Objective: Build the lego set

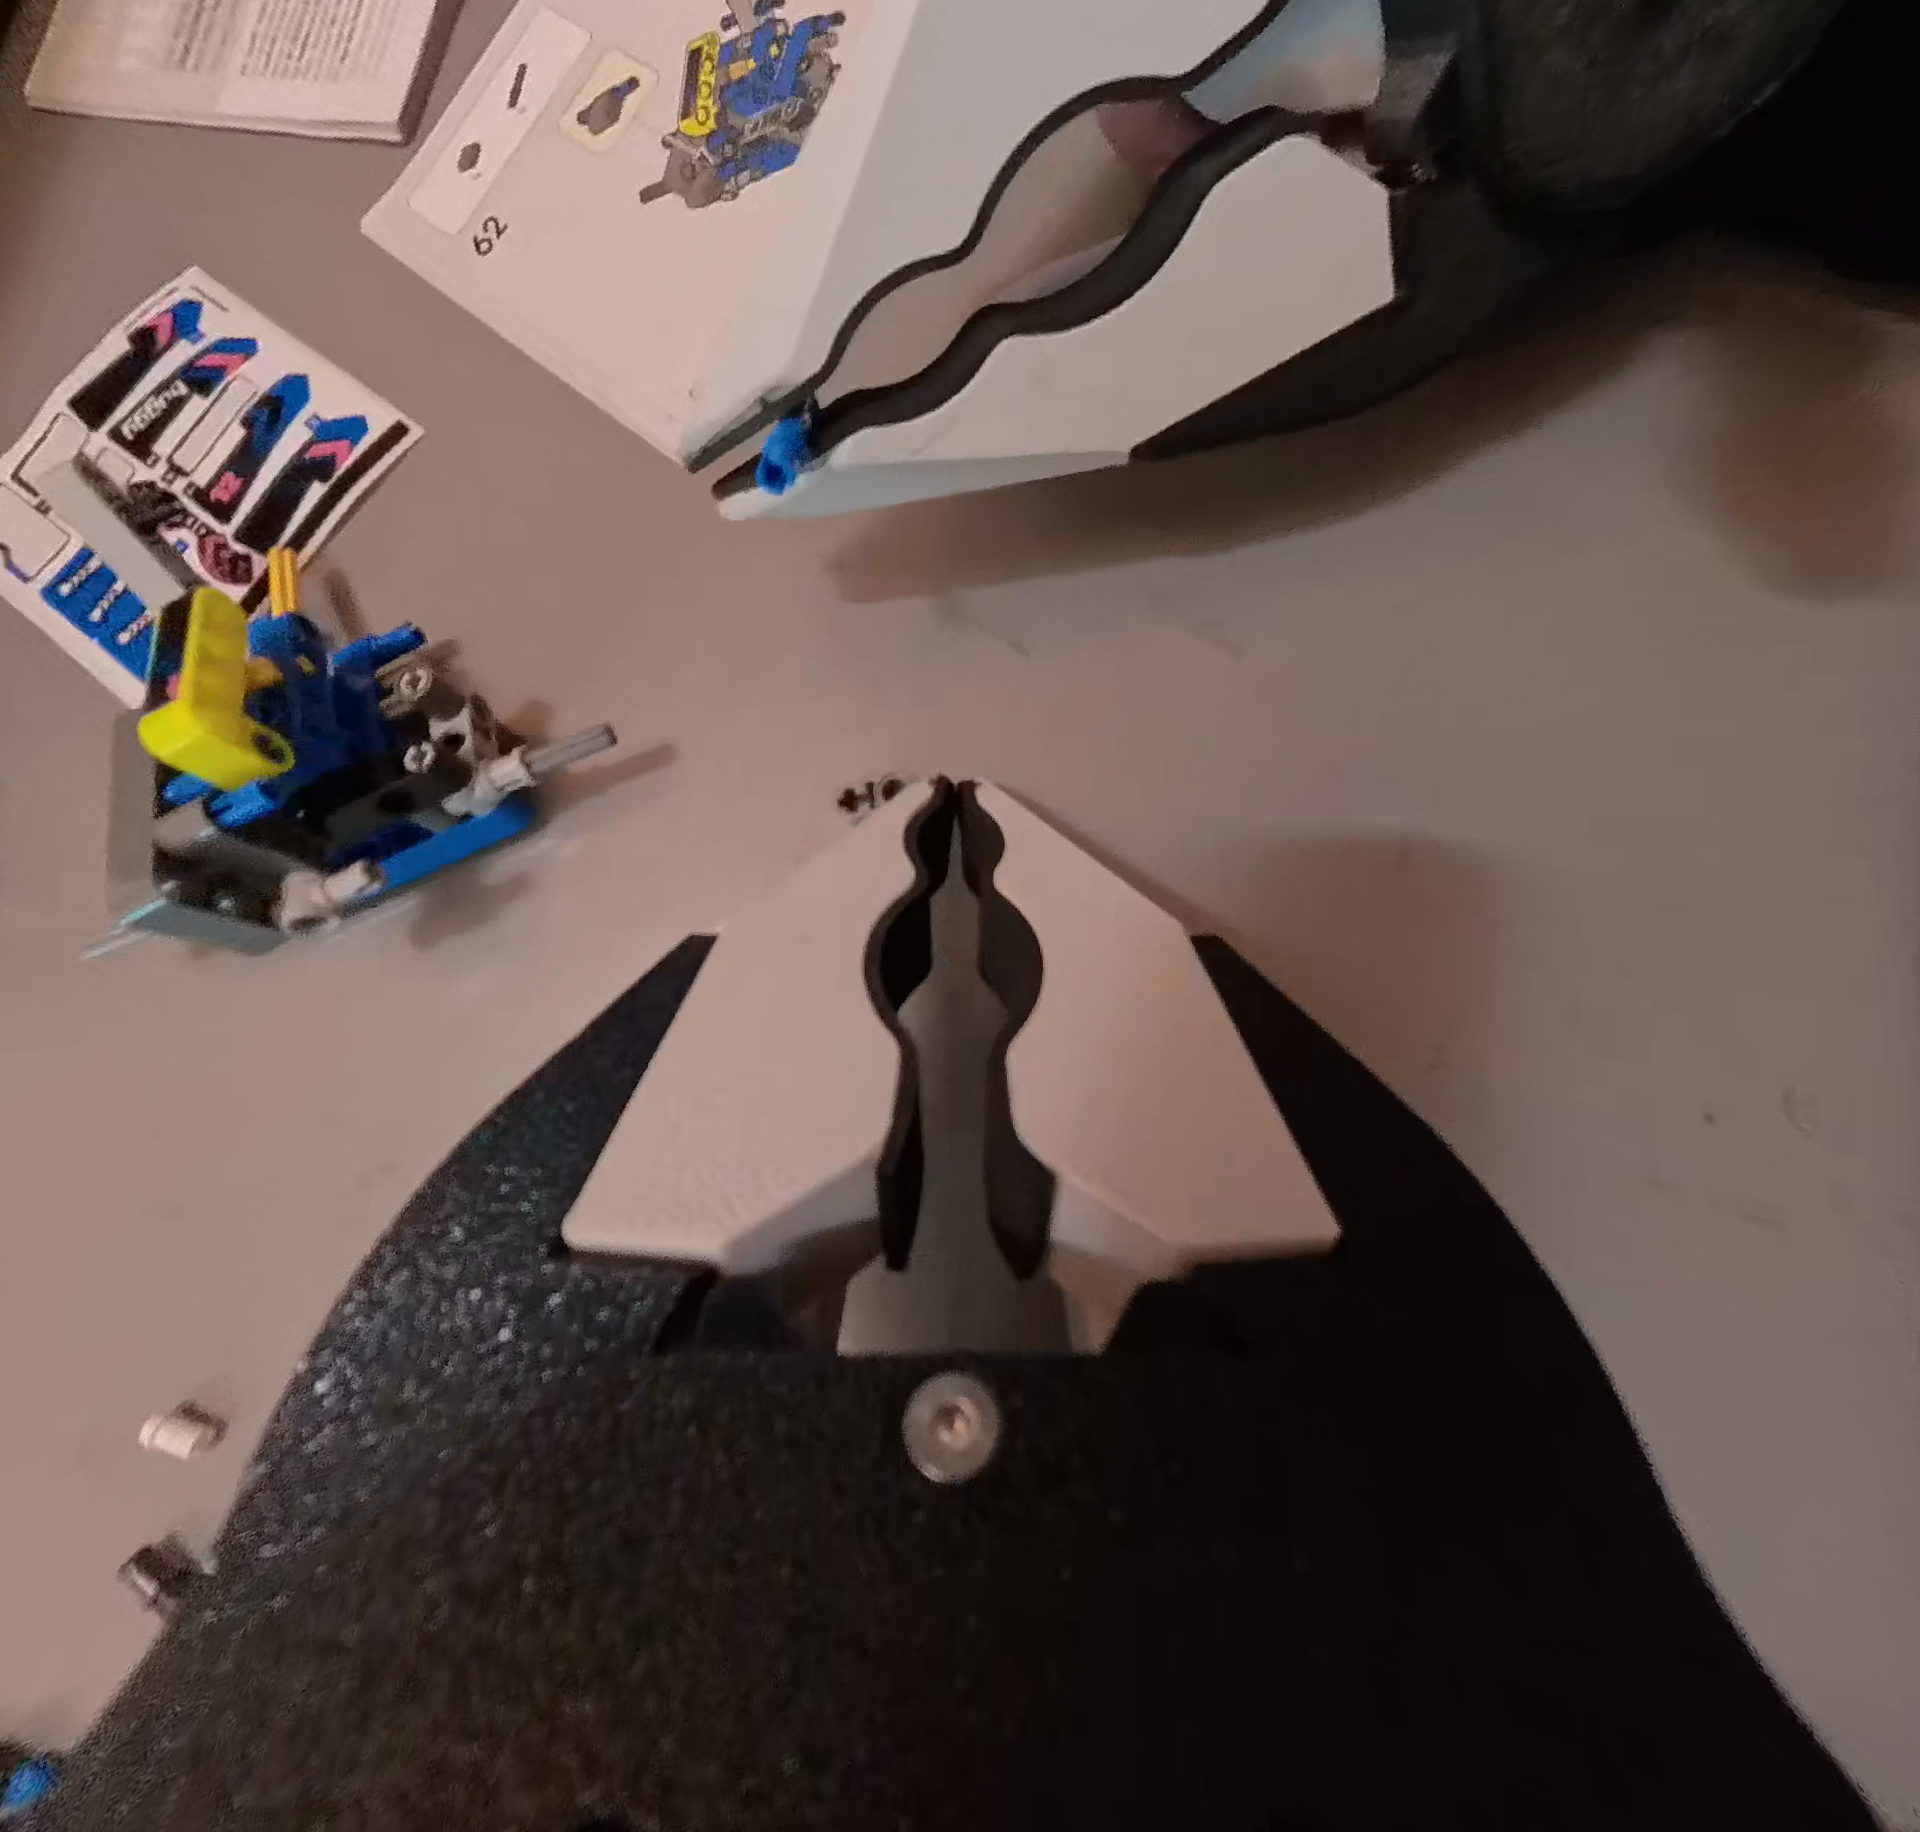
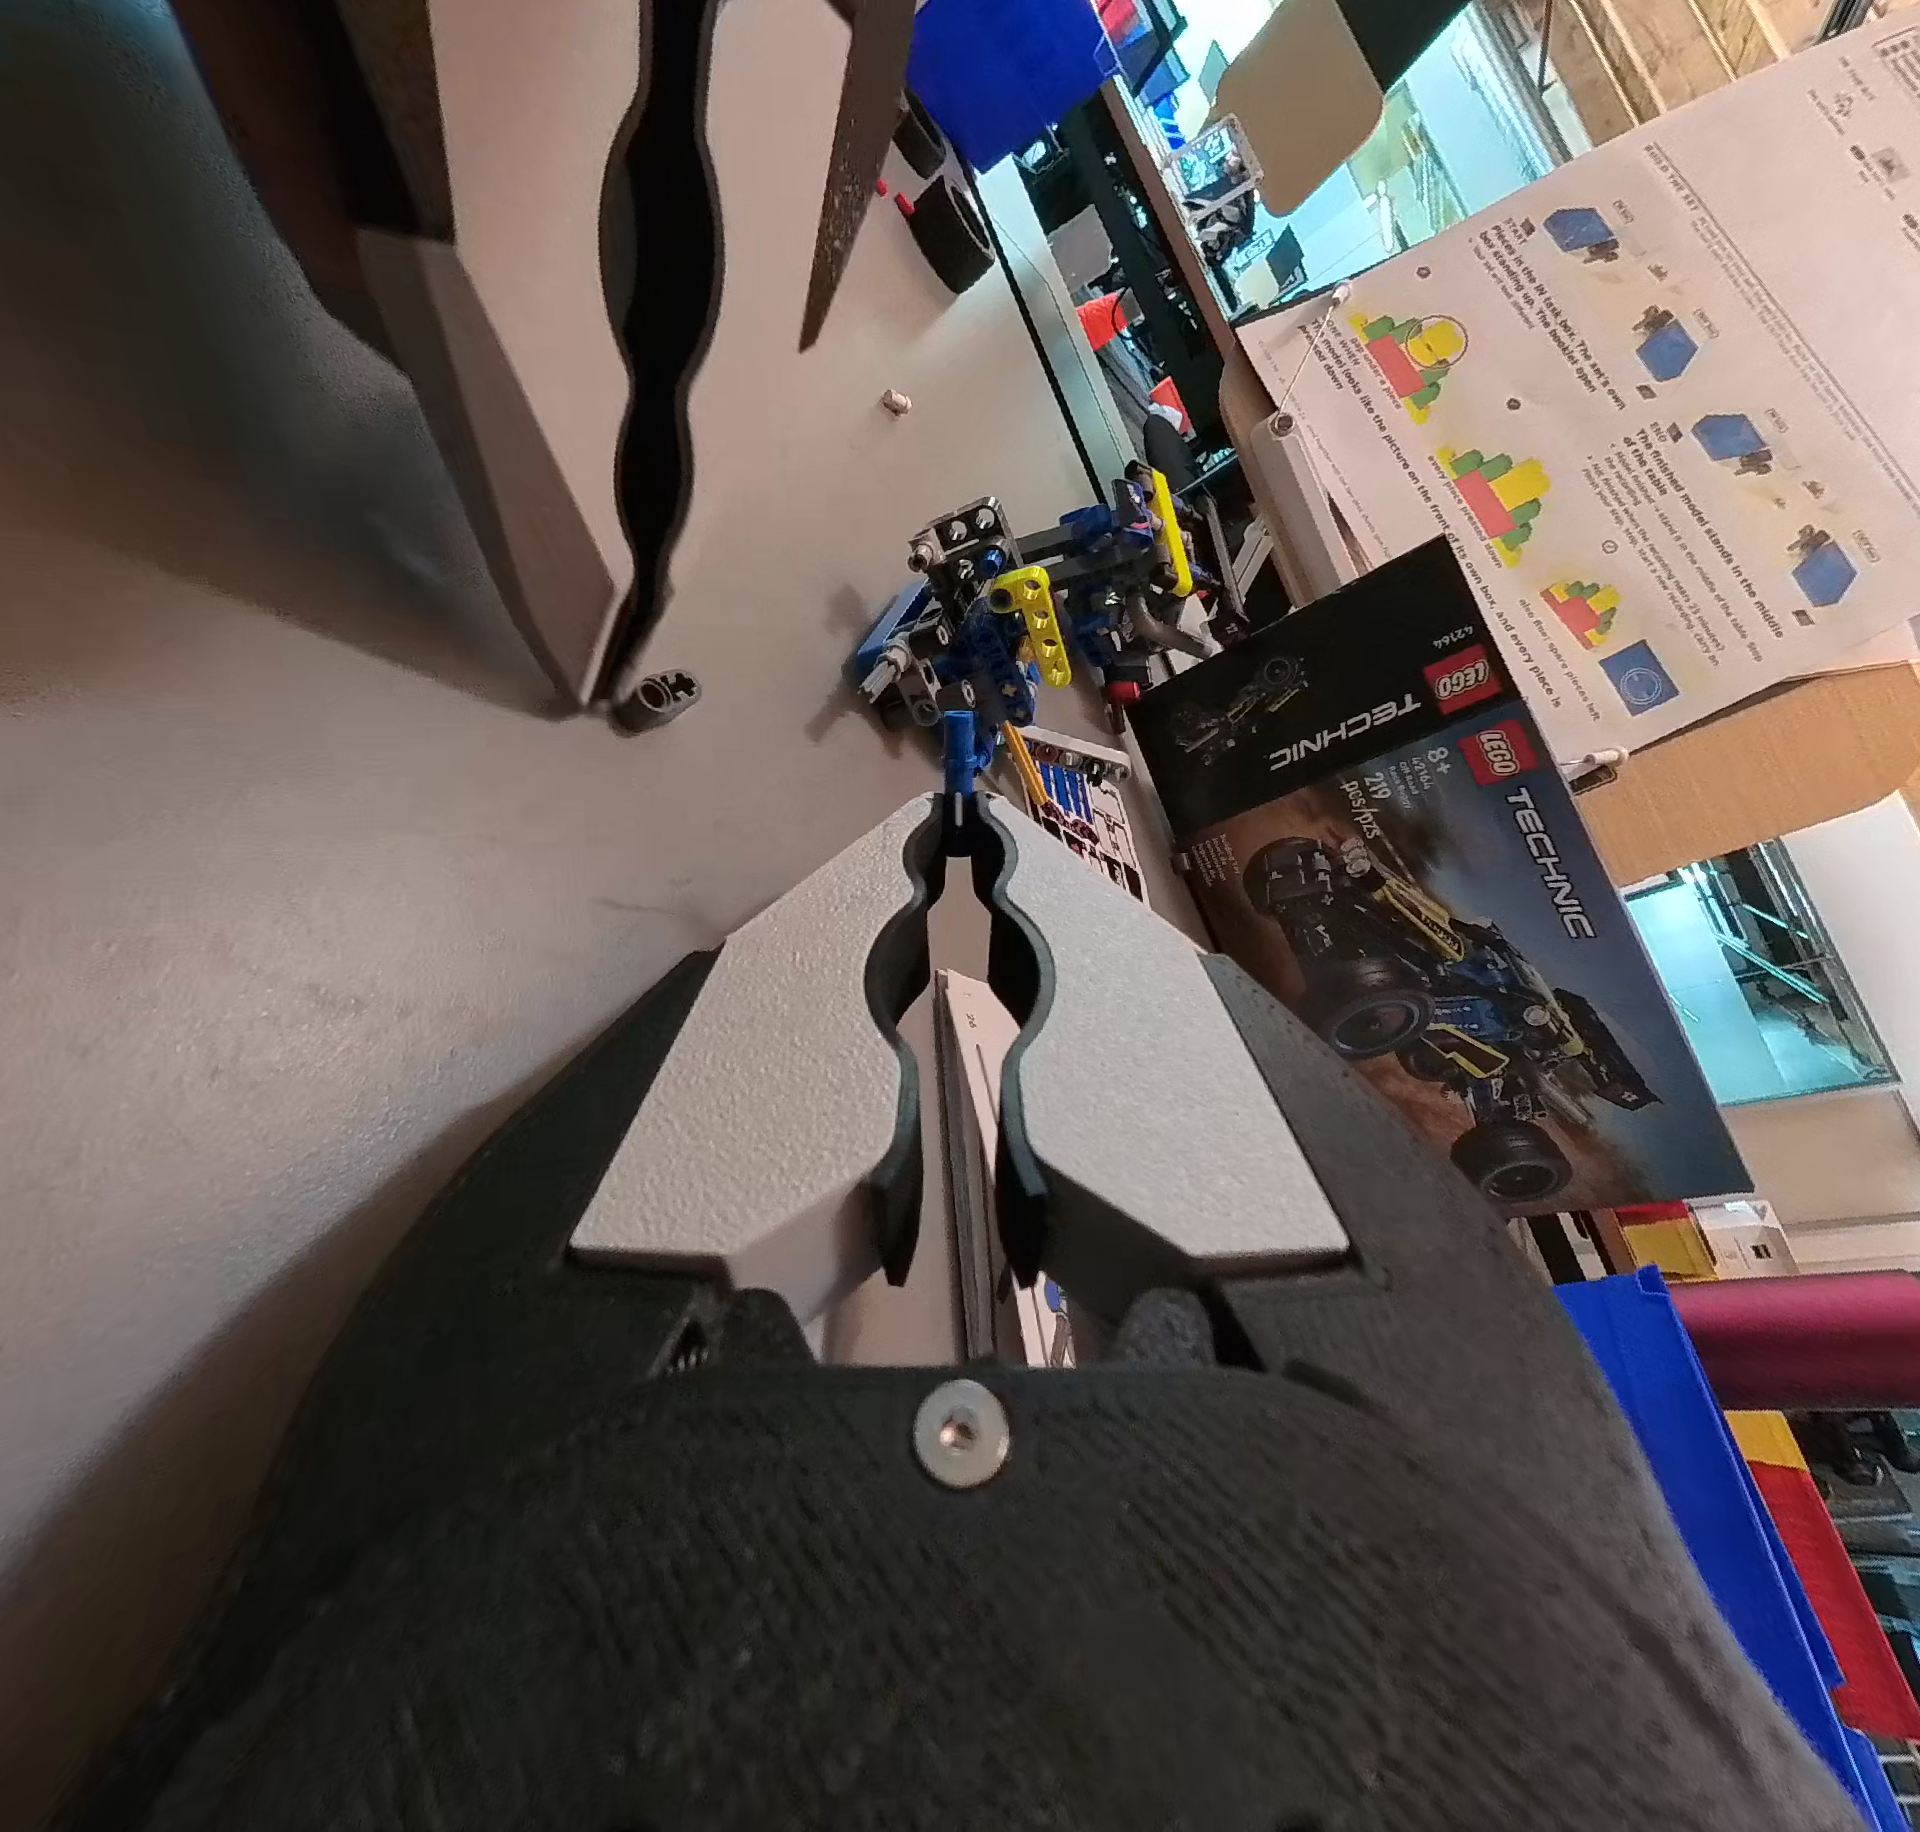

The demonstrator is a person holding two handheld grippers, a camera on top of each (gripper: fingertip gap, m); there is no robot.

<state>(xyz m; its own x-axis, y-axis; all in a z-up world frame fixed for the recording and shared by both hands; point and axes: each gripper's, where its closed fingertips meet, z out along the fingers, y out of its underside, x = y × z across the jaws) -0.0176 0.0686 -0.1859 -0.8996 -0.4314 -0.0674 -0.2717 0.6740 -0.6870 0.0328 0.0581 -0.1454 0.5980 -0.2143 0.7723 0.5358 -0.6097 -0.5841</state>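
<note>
My right gripper [image 2: 961,808] is shut on a small blue pin [image 2: 961,743], which sticks out past its fingertips. In the left wrist view it [image 1: 774,457] hovers at the edge of the open instruction booklet [image 1: 644,151], with the blue pin [image 1: 784,444] at its tip. My left gripper [image 1: 951,793] is shut with nothing between its pads. A small dark grey connector [image 1: 868,797] lies on the table just left of its tip. The right wrist view shows this connector [image 2: 660,699] beside the left fingertips [image 2: 608,676]. The half-built blue, yellow and black model [image 1: 312,754] [image 2: 997,629] lies on the table.
A sticker sheet [image 1: 187,473] lies beside the model. Small loose pieces [image 1: 182,1434] lie at the lower left. The set's box [image 2: 1455,899] stands behind the model, with a printed sheet [image 2: 1662,380] above it. Black wheels [image 2: 956,224] lie farther off, and blue bins [image 2: 1714,1470] are at the right. Spacing between my two grippers at the tips: around 7 cm.
</note>
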